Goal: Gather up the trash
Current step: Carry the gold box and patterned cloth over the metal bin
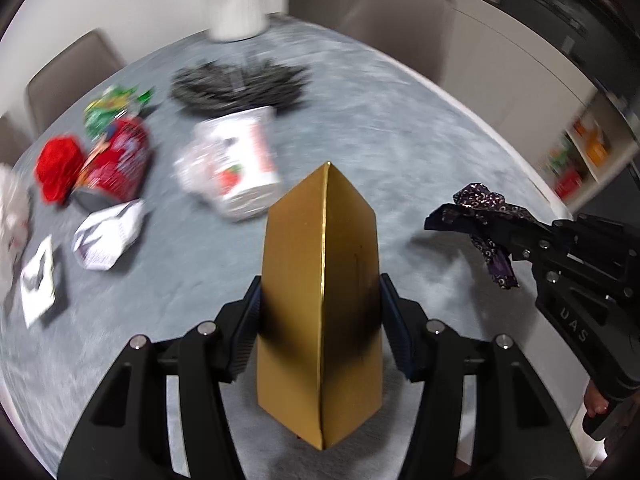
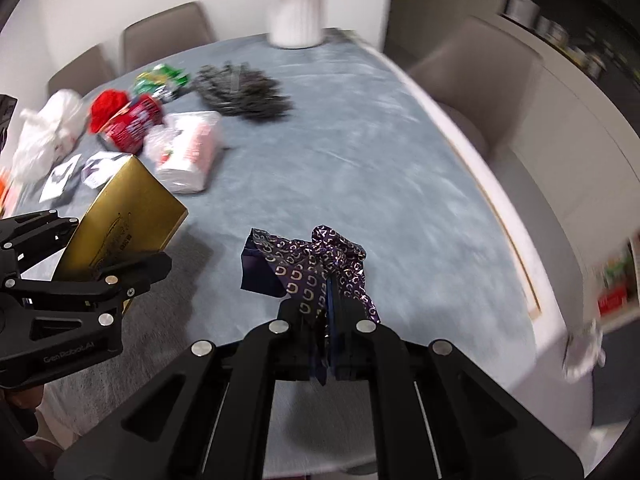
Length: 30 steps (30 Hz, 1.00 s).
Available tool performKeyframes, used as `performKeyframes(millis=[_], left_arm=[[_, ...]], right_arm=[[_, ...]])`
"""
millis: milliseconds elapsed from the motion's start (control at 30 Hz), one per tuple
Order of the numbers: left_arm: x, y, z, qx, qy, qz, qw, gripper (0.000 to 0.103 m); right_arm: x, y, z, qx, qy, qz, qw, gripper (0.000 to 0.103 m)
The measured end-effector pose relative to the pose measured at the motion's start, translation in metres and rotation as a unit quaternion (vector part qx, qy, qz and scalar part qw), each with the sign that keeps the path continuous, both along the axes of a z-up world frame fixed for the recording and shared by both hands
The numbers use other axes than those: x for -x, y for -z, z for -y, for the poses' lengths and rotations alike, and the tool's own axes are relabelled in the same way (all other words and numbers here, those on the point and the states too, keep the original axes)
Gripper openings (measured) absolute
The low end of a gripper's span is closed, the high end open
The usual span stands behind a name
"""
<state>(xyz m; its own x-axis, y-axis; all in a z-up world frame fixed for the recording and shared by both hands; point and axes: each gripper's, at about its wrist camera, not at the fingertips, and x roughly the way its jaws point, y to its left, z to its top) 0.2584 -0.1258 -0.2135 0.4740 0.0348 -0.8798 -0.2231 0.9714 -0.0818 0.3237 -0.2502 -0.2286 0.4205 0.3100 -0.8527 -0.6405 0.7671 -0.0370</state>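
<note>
My left gripper (image 1: 320, 320) is shut on a gold cardboard box (image 1: 320, 280) and holds it above the grey table; the box also shows in the right wrist view (image 2: 128, 216). My right gripper (image 2: 332, 312) is shut on a crumpled dark purple wrapper with silver print (image 2: 316, 264), held above the table; the wrapper shows at the right of the left wrist view (image 1: 480, 216). More trash lies on the table's left: a red can (image 1: 116, 164), a white plastic packet (image 1: 236, 160), crumpled paper (image 1: 108, 236), a green wrapper (image 1: 112, 108) and a red ball of paper (image 1: 56, 168).
A white vase (image 2: 296, 12) stands at the far end of the grey table (image 2: 360, 140). A dark wiry mat (image 2: 244, 92) lies before it. A white plastic bag (image 2: 48, 132) sits at the far left. Beige chairs (image 2: 472, 80) surround the table. The table's right edge (image 2: 520, 248) is near.
</note>
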Motion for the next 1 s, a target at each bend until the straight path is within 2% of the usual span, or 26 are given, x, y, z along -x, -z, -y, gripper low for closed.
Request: performKeyframes(millis=[167,267,433,600,733,800,867,933,1000], left_arm=[[-0.009,0.000,0.036,-0.001,0.099,0.005,0.9950,0.056],[-0.010,-0.001,0.065,0.003,0.167,0.010,0.9858,0.056],[-0.007,0.006,0.128,0.010,0.276,0.007,0.9612,0.056],[0.005,0.021,0.199,0.024,0.364,-0.004,0.9310,0.056],[0.014,0.045,0.251,0.027,0.407,-0.020,0.9126,0.056],[0.015,0.062,0.271,0.024,0.419,-0.028,0.9070,0.056],[0.018,0.084,0.292,0.017,0.427,-0.036,0.9035,0.056],[0.018,0.106,0.308,0.018,0.424,-0.044,0.9043,0.056],[0.013,0.141,0.322,0.025,0.417,-0.057,0.9067,0.056]], right_arm=[[0.022,-0.006,0.052,-0.001,0.107,0.007,0.994,0.004],[0.037,-0.006,0.084,-0.001,0.170,0.008,0.985,0.004],[0.080,-0.003,0.152,0.003,0.287,0.005,0.958,0.004],[0.120,0.007,0.212,0.013,0.381,-0.006,0.924,0.004],[0.145,0.028,0.255,0.015,0.437,-0.020,0.899,0.004],[0.152,0.044,0.270,0.013,0.454,-0.025,0.890,0.004],[0.156,0.065,0.286,0.010,0.469,-0.035,0.882,0.004],[0.156,0.095,0.303,0.003,0.480,-0.049,0.876,0.004],[0.150,0.123,0.315,-0.002,0.481,-0.057,0.875,0.004]])
